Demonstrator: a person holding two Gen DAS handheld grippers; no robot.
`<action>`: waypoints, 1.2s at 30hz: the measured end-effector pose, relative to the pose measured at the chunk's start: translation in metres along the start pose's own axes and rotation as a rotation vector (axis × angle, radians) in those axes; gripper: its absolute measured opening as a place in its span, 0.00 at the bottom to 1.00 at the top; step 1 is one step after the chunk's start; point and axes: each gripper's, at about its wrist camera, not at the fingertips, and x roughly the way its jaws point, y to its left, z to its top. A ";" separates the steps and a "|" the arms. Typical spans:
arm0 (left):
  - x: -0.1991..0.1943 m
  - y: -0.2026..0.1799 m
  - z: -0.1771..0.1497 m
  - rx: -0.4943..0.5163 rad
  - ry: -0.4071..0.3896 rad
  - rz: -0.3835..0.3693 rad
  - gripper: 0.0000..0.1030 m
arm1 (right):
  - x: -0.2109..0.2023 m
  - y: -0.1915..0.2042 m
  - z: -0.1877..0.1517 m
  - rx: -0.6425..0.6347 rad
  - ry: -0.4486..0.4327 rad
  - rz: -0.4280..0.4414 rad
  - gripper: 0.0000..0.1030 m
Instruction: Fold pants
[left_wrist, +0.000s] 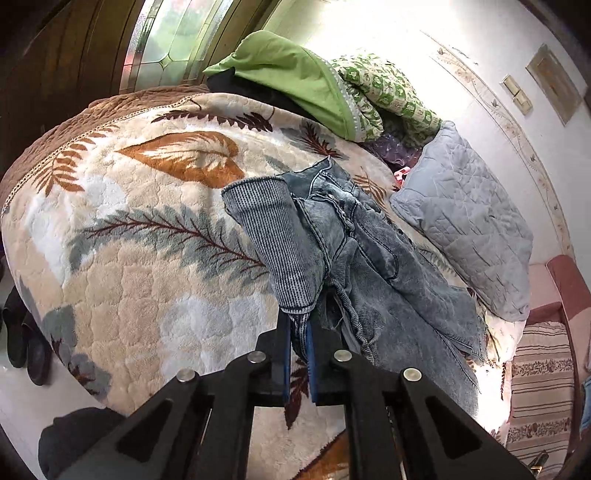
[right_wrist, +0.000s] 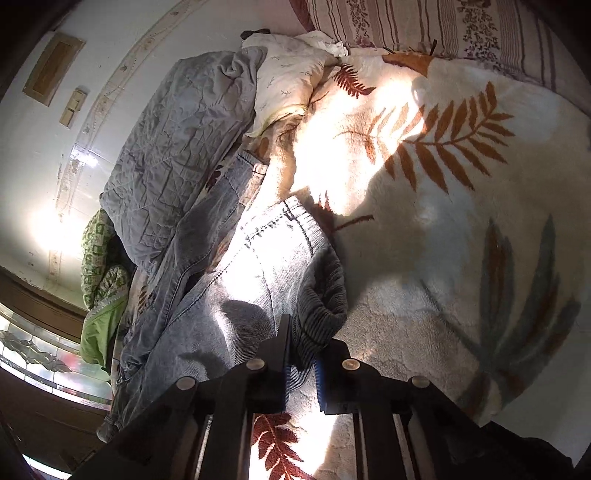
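Note:
Blue denim pants (left_wrist: 373, 258) with a ribbed knit waistband (left_wrist: 269, 236) lie bunched on a fleece leaf-print blanket (left_wrist: 147, 229) on a bed. My left gripper (left_wrist: 298, 332) is shut on the waistband's edge, and the band stands up from its blue pads. In the right wrist view the same pants (right_wrist: 236, 280) stretch away to the upper left. My right gripper (right_wrist: 302, 347) is shut on another part of the ribbed waistband (right_wrist: 321, 306), which folds over just beyond the fingers. The pant legs trail off toward the pillows.
A grey quilted pillow (left_wrist: 465, 221) lies right of the pants, also in the right wrist view (right_wrist: 177, 147). Green bedding (left_wrist: 295, 77) is piled at the far end. A striped cushion (left_wrist: 539, 387) sits at the right. Dark shoes (left_wrist: 26, 343) stand on the floor left.

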 end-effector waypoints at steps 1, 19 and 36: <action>0.001 0.003 -0.004 -0.008 0.013 0.009 0.07 | -0.002 -0.001 0.001 -0.004 -0.002 -0.015 0.10; -0.008 0.025 -0.032 -0.083 0.032 0.086 0.05 | 0.000 -0.006 0.004 -0.033 0.006 -0.185 0.19; 0.010 -0.018 -0.017 0.146 0.004 0.085 0.81 | 0.031 0.036 -0.003 -0.141 0.120 -0.070 0.61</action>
